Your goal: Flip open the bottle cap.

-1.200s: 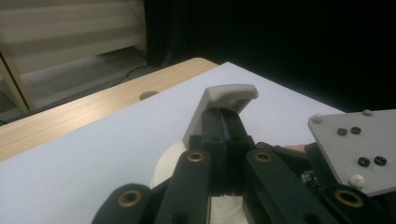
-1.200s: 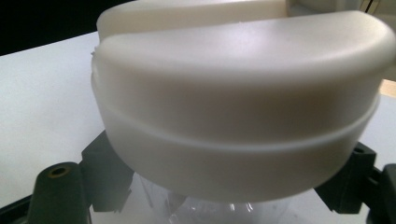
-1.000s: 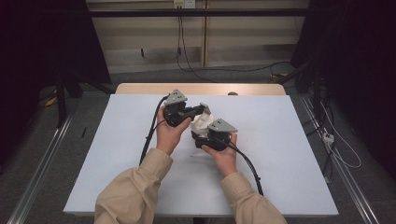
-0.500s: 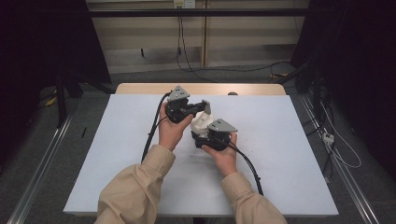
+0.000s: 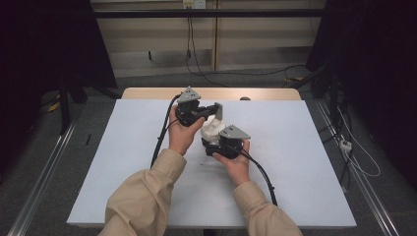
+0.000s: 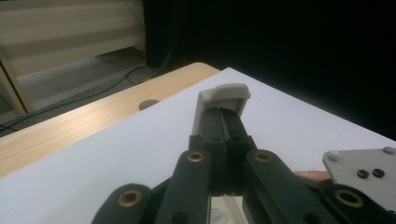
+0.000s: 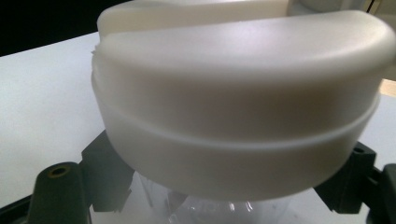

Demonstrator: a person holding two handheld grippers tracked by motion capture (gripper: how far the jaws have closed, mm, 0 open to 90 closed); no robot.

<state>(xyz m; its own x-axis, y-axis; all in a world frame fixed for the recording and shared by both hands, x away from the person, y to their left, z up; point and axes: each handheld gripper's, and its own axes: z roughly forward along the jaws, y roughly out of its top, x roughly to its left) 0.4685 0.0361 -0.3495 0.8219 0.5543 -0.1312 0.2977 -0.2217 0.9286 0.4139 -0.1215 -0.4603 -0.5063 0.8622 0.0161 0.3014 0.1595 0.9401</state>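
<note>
A clear bottle [image 7: 210, 207] with a wide white cap [image 7: 243, 107] is held just above the white table [image 5: 305, 157] near its middle. My right gripper [image 7: 224, 198] is shut on the bottle below the cap, one black jaw on each side. In the high view the cap [image 5: 212, 129] sits between both hands, with the right gripper [image 5: 210, 141] at its near side. My left gripper [image 6: 223, 125] is shut on the cap's hinged flap [image 6: 223, 93], which stands upright. From above, the left gripper [image 5: 215, 110] lies just beyond the cap.
A bare wooden strip [image 5: 265, 93] with a small round hole [image 6: 149, 103] runs along the table's far edge. Cables trail from both grippers toward the person. Metal rails [image 5: 44, 167] flank the table on the floor. White tabletop spreads left and right of the hands.
The left gripper has shifted slightly toward the far edge with the flap in its jaws. The right hand and bottle have stayed almost still.
</note>
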